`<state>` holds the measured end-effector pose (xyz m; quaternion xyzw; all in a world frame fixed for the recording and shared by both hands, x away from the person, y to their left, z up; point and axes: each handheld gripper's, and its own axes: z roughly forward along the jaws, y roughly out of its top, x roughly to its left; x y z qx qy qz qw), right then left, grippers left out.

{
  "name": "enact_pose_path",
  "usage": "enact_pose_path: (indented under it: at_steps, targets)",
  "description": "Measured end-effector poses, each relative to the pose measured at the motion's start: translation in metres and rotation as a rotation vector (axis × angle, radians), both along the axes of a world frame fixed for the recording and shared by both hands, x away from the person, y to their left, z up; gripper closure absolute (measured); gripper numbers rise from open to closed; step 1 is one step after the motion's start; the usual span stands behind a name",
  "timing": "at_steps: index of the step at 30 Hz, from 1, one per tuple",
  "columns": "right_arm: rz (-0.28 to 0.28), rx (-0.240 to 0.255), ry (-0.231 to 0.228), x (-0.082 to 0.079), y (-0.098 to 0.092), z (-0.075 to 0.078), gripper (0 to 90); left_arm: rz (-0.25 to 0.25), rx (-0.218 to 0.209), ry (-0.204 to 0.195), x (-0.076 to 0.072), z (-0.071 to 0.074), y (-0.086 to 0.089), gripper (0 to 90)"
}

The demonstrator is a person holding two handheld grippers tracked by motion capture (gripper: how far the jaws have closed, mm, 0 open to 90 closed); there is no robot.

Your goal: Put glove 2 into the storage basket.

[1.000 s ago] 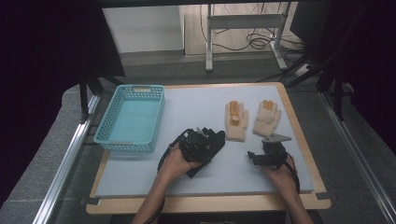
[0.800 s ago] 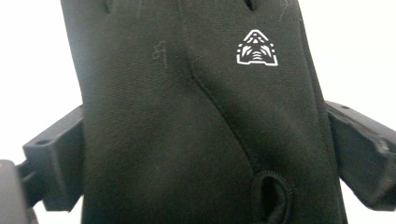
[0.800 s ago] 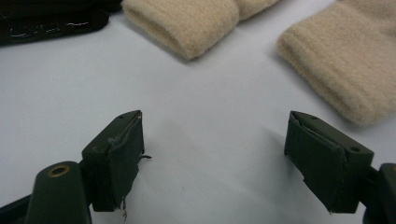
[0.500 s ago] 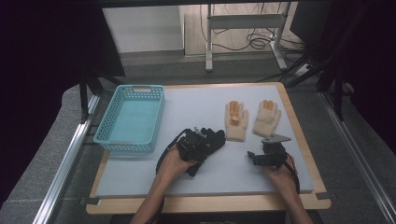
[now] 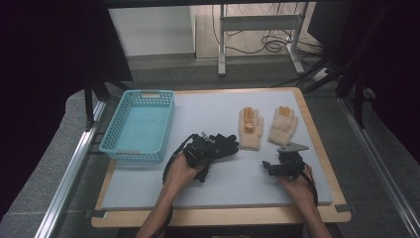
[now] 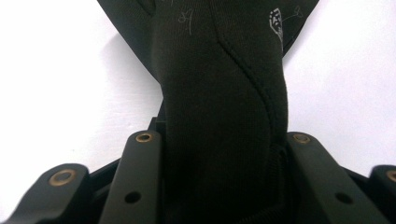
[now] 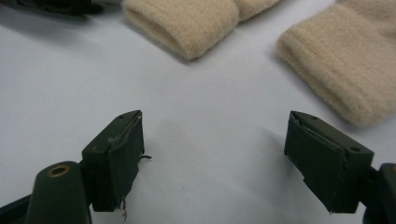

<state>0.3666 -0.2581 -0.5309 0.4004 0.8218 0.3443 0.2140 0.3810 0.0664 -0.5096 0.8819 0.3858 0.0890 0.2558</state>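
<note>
Two beige gloves (image 5: pixel 251 128) (image 5: pixel 282 125) lie side by side on the bench (image 5: pixel 237 173), toward two o'clock from its middle. Black gloves (image 5: pixel 223 145): one bundle just left of the middle, where two seem to overlap, though the exact count cannot be told. One blue basket (image 5: pixel 138 126) sits at ten o'clock. Two grippers are on the bench, one per hand: the left gripper (image 5: pixel 202 148) at seven o'clock, the right gripper (image 5: pixel 277 166) at five o'clock, each with two fingers (image 7: pixel 116 154). Two forearms enter from six o'clock.

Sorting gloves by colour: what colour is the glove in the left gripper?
Black knit glove, clearest in the left gripper view.
</note>
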Motion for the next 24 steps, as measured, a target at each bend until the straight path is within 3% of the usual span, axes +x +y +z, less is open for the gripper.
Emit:
enact_pose_path:
  at_steps: [4,11,17,24]
  targets:
    - [-0.001,0.001,-0.001,0.0,0.0,0.0,19.6,0.012,0.013,-0.038,0.001,0.007,0.001,63.8]
    - [0.0,0.0,-0.003,0.0,0.0,0.0,19.6,0.041,-0.008,-0.046,0.006,0.024,0.01,63.4]
    - [0.0,0.0,-0.004,0.0,0.0,0.0,19.6,0.064,-0.037,-0.027,0.014,0.04,0.021,63.3]
    - [-0.001,0.001,-0.002,0.0,0.0,0.0,19.6,0.098,-0.025,-0.049,0.022,0.058,0.035,62.9]
